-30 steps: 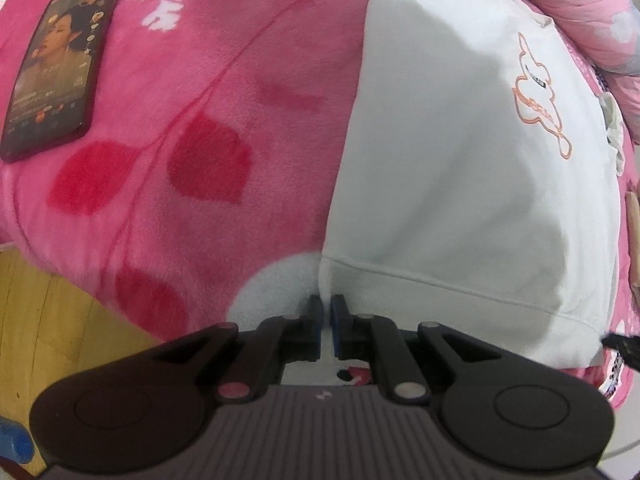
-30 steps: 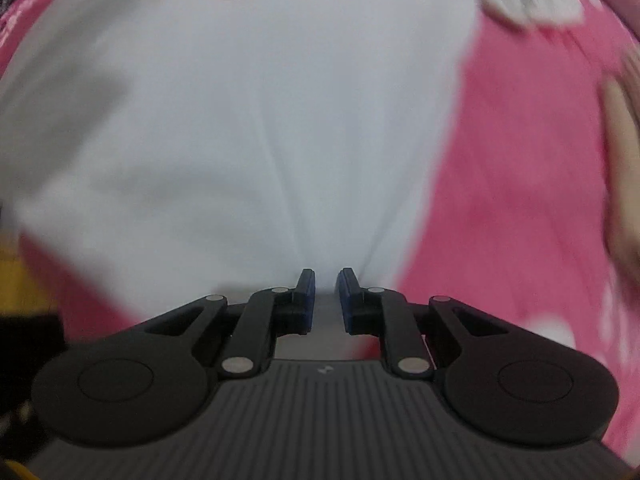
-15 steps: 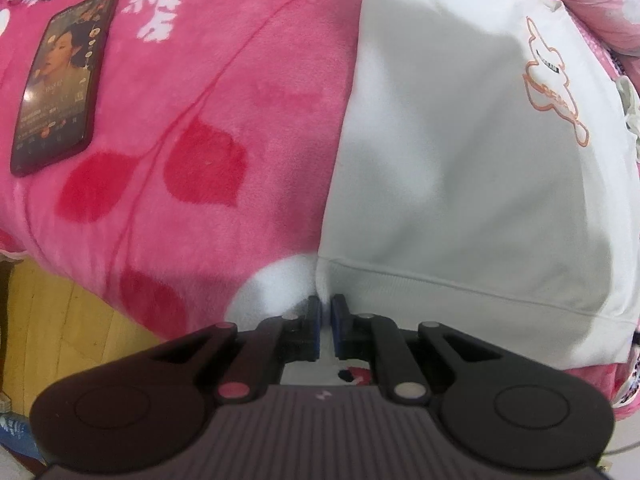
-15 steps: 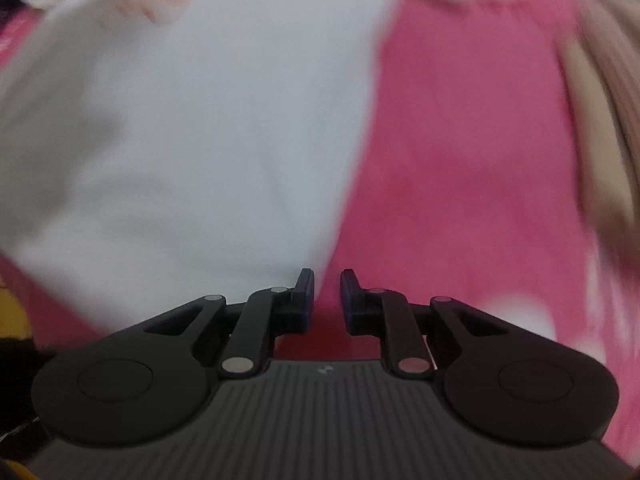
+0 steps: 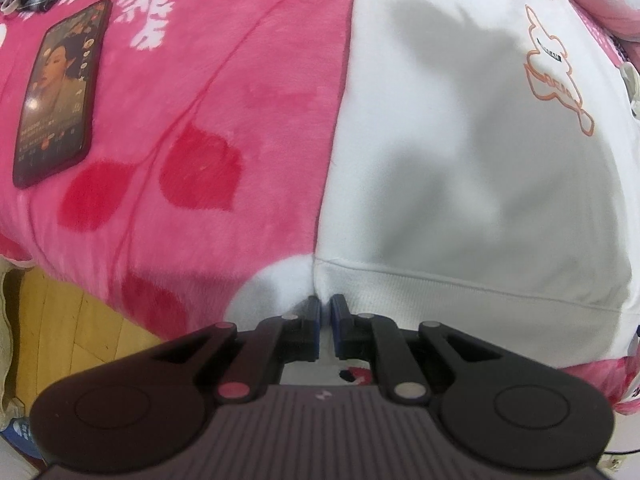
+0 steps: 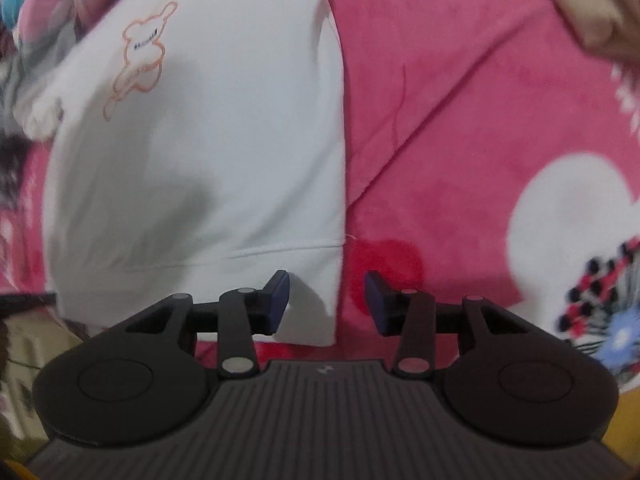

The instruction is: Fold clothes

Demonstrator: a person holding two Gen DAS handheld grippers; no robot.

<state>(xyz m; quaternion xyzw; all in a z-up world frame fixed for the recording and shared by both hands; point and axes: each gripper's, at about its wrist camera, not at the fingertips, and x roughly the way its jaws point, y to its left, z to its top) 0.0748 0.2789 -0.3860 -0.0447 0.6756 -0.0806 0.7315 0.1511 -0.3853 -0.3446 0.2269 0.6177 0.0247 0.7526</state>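
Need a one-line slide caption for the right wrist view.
Right gripper open at the hem corner of the white sweatshirt lying on a pink blanket.

One white sweatshirt is lying on one pink blanket, and it is showing one orange outline drawing on its chest. One phone is lying on the blanket, well apart from the sweatshirt. Two grippers are showing: the left gripper and the right gripper, each with two fingers. Three red leaf shapes are showing on the blanket near the phone, plus one white heart in the right wrist view.
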